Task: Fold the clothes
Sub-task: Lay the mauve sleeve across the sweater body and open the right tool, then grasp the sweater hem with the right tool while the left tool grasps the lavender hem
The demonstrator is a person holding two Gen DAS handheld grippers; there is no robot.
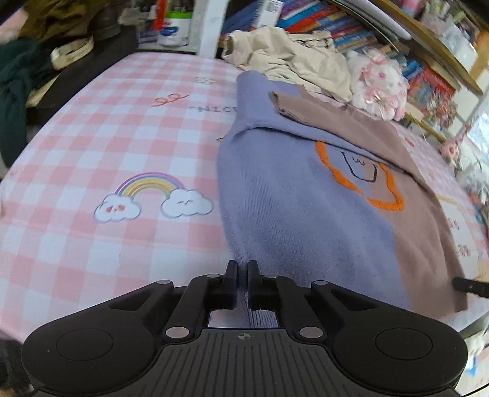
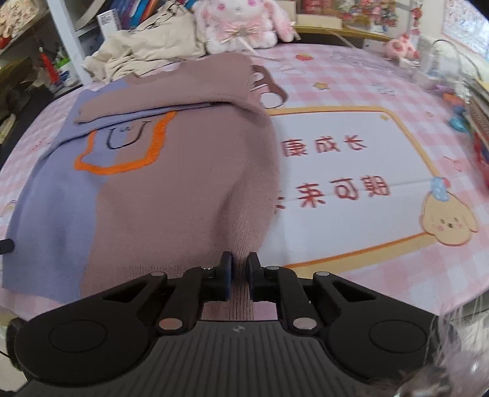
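Pink-and-white gingham covers the bed sheet (image 1: 76,146), which fills most of both views and carries a printed rainbow between two clouds at nine o'clock in the left wrist view, plus the upside-down letters "NIC" near the sweater's far edge. In the right wrist view a cream panel framed in orange sits at three o'clock, with red Chinese characters that read upside down and a cartoon puppy at its corner. The two-tone knit sweater (image 2: 171,189), lilac on one half and dusty brown on the other, lies at the centre of the sheet with both sleeves folded across its chest, over an orange-outlined motif. Beyond it, at twelve o'clock, a crumpled beige garment (image 2: 146,45) rests beside a pink-and-white plush rabbit (image 2: 241,21). The left gripper (image 1: 242,267) is clamped on the lilah hem corner at six o'clock, knit showing between its fingers; the right gripper (image 2: 239,259) pinches the brown hem corner likewise.
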